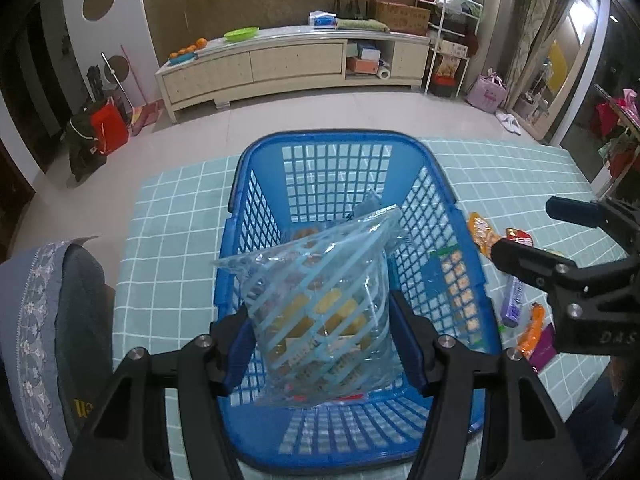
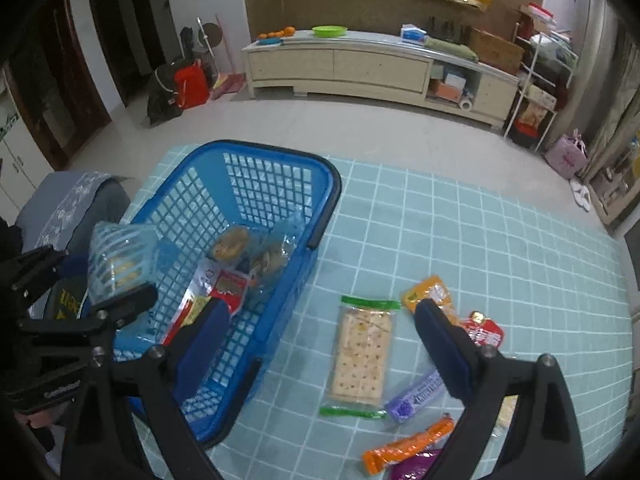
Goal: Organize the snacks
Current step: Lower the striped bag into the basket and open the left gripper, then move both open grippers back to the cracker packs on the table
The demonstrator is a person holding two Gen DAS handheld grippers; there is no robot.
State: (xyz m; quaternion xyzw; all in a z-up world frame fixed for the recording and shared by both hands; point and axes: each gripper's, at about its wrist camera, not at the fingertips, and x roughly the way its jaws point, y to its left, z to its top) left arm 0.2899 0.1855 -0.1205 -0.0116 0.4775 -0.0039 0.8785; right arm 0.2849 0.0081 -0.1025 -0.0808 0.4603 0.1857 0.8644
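On the left side, the left gripper (image 1: pixel 320 344) holds a clear bag with light blue stripes (image 1: pixel 320 312). Its two fingers are closed on the sides of the bag, and the bag hangs over the blue basket (image 1: pixel 256 216), which stands on the table with a teal checked cloth (image 1: pixel 176 216). I think this bag is light and soft. The film looks smooth and slippery, and the yellow pieces inside seem loose, so they can break if the squeeze is hard. A hold on the body of the bag, as here, seems safer than on the thin sealed edge. I cannot read any words on it.

Inside the basket, the right wrist view shows two clear packs with round brown biscuits (image 2: pixel 248 252) and a red and white packet (image 2: pixel 224 288). Its print is too small to read.

To the right of the basket, on the cloth, lies a cracker pack with green ends (image 2: pixel 362 356). It is probably stiff but fragile, so I would take it by the long sides. Near it are an orange packet (image 2: pixel 430 292), a red packet (image 2: pixel 484 330), a purple bar (image 2: pixel 416 396) and a long orange wrapper (image 2: pixel 408 444). Their writing is blurred.

The right gripper (image 2: pixel 320 348) is wide open and holds nothing. It hovers over the cracker pack and the basket edge.
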